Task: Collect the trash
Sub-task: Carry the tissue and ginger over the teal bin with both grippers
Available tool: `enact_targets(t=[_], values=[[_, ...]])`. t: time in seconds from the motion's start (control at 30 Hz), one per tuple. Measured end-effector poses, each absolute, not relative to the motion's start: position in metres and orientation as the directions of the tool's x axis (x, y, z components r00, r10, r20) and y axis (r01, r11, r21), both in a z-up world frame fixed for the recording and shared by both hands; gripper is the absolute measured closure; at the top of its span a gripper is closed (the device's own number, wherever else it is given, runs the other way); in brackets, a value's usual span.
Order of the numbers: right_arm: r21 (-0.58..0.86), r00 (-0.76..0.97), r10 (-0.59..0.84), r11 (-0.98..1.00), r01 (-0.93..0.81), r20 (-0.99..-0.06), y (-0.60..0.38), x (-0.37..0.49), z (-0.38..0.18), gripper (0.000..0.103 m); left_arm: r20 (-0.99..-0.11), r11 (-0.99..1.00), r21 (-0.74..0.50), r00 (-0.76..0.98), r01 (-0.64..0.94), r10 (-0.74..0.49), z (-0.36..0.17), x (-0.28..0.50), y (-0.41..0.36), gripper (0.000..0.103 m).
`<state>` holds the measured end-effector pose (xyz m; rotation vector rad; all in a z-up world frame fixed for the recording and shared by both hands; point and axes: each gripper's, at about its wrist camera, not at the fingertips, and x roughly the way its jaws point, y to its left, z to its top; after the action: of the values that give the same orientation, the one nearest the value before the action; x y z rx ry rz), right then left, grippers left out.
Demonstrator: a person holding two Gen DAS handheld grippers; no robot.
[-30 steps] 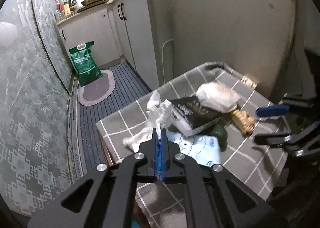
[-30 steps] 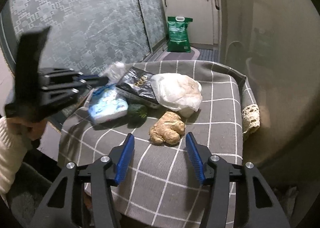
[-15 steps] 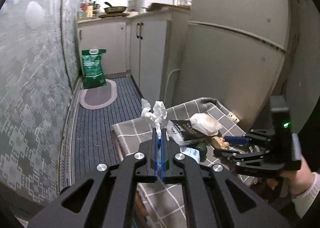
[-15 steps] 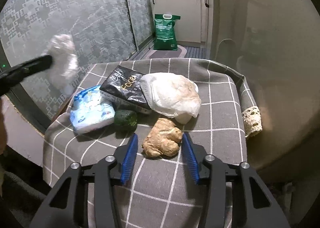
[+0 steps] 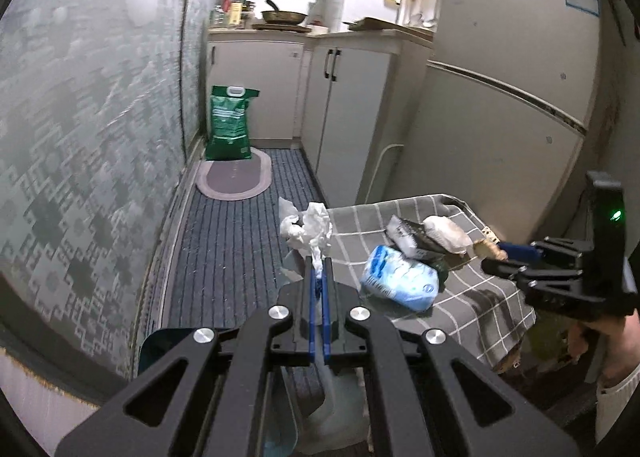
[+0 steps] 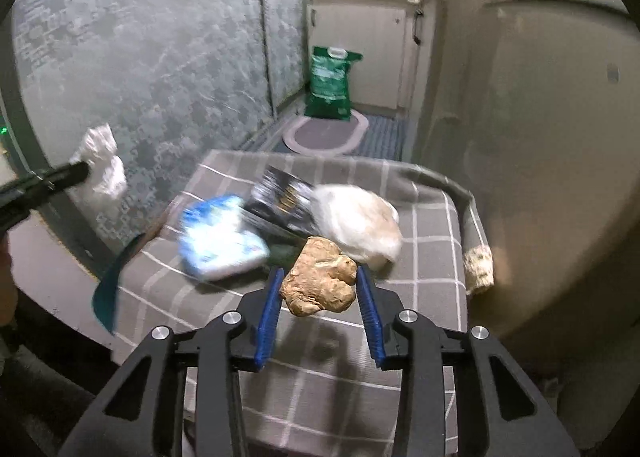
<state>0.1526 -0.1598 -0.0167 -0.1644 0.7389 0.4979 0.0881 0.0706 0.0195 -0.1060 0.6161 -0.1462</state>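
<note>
Left gripper (image 5: 319,281): fingers nearly closed, pinching crumpled tissue (image 5: 308,225), held off the table's 9 o'clock edge above a bin (image 5: 160,341). Right gripper (image 6: 320,289): fingers clamped on ginger root (image 6: 320,277), lifted. Tissue pack (image 6: 220,241), black packet (image 6: 284,201) and white bag (image 6: 360,221) remain on the tablecloth (image 6: 432,241).

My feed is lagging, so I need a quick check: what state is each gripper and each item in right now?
left gripper: jaws shut on the crumpled tissue, held off the table.
crumpled tissue: pinched, in the air.
right gripper: jaws shut on the ginger root.
ginger root: gripped, lifted; its shadow shows below.
blue packet: lying on the table.
black packet: lying tilted on the pile.
white bag: resting on the table.
table: covered by a checked cloth.
</note>
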Motion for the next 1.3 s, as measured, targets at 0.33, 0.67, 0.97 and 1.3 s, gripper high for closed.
enact_targets(t=[0.33,0.67,0.97,1.3], values=[[0.043,0.533,0.509,0.750,-0.661,-0.676,-0.084,0.137,0.016,0.066,-0.608,0.987,-0.163,0.786,0.010,-0.108,-0.006,0.054,0.111,0.100],[0.041,0.421,0.570,0.626,-0.779,-0.705,-0.003,0.116,0.006,0.066,-0.668,0.982,-0.179,0.741,-0.068,-0.070,-0.042,0.049,0.157,0.100],[0.049,0.344,0.564,0.567,-0.822,-0.750,0.049,0.106,-0.019,0.066,-0.737,0.980,-0.174,0.673,-0.100,-0.062,-0.083,0.047,0.180,0.100],[0.049,0.291,0.514,0.550,-0.834,-0.807,0.089,0.105,-0.052,0.066,-0.812,0.973,-0.193,0.577,-0.129,-0.085,-0.133,0.052,0.200,0.100]])
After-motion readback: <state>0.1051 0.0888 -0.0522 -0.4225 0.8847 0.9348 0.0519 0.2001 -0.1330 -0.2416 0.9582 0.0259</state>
